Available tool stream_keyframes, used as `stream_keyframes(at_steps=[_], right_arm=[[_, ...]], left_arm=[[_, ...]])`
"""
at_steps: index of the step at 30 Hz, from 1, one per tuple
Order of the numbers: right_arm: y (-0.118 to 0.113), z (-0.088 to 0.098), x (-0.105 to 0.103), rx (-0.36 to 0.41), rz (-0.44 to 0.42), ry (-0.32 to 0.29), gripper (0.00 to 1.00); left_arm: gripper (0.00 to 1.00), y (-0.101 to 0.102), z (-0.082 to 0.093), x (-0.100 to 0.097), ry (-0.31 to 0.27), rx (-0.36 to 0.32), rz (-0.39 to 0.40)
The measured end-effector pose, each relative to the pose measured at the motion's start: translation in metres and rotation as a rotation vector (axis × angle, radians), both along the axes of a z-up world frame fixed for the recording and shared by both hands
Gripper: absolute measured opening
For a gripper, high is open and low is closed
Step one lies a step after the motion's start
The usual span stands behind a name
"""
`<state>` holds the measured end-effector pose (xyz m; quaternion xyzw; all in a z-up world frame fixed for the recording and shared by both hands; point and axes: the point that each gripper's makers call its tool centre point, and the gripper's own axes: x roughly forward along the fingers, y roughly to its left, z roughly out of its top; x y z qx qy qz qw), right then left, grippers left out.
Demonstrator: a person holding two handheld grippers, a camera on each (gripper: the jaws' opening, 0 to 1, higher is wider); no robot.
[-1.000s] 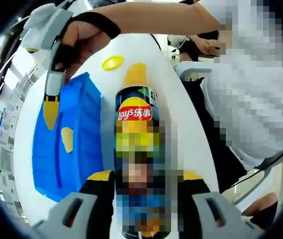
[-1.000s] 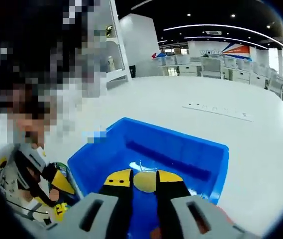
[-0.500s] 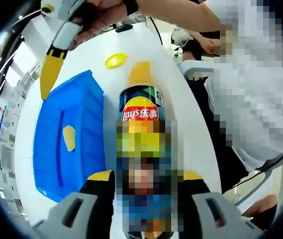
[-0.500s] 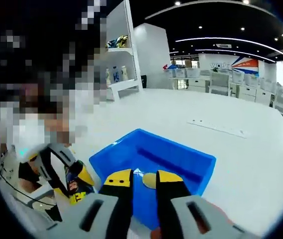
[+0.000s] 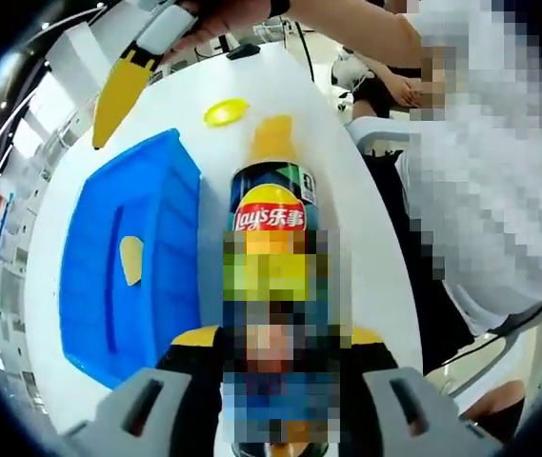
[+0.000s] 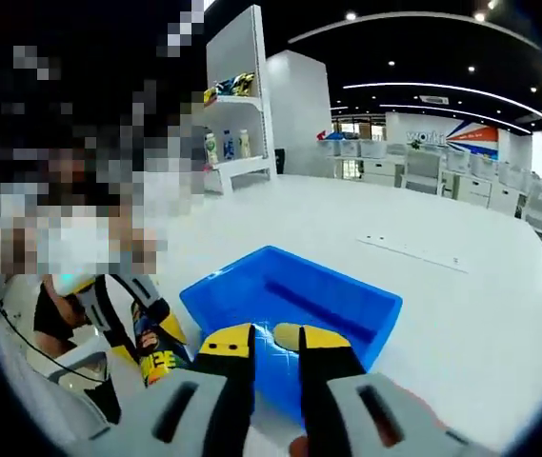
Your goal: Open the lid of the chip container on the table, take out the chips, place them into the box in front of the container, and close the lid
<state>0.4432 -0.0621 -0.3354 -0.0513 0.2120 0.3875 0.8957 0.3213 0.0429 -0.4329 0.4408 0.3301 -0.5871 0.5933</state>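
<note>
A Lay's chip can (image 5: 269,214) lies lengthwise between my left gripper's (image 5: 275,338) jaws, which are shut on it; its far end is open. The yellow lid (image 5: 226,111) rests on the white table beyond it. Left of the can stands the blue box (image 5: 90,238) with one chip (image 5: 130,259) lying inside. My right gripper (image 5: 118,90) hangs high above the box's far end, held by a hand. In the right gripper view, the right gripper (image 6: 275,341) is open by a narrow gap with nothing in it, above the box (image 6: 337,290). The can (image 6: 159,360) shows at lower left.
The white table (image 6: 423,314) stretches wide around the box. A person in white (image 5: 480,171) sits close on the can's right side. Shelves (image 6: 237,124) and bins (image 6: 385,171) stand far off beyond the table.
The right gripper has risen up and away from the box, leaving the chip lying inside. The left gripper and the can have stayed put.
</note>
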Motion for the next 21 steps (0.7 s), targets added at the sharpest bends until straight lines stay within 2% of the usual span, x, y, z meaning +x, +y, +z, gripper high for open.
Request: stream_keyframes(at_steps=[9,15,21], right_arm=[[-0.011,-0.004,-0.005,-0.006,-0.003,0.009,0.19],[-0.017,0.003,-0.010,0.009,-0.003,-0.008,0.19],[-0.026,0.006,-0.027,0.032,0.052,-0.012,0.19]], left_arm=[[0.44,-0.005,0.000,-0.004,-0.016,0.007,0.000],[0.44,-0.006,0.000,-0.003,-0.013,0.007,0.003],[0.44,-0.007,0.000,-0.004,-0.015,0.004,0.004]])
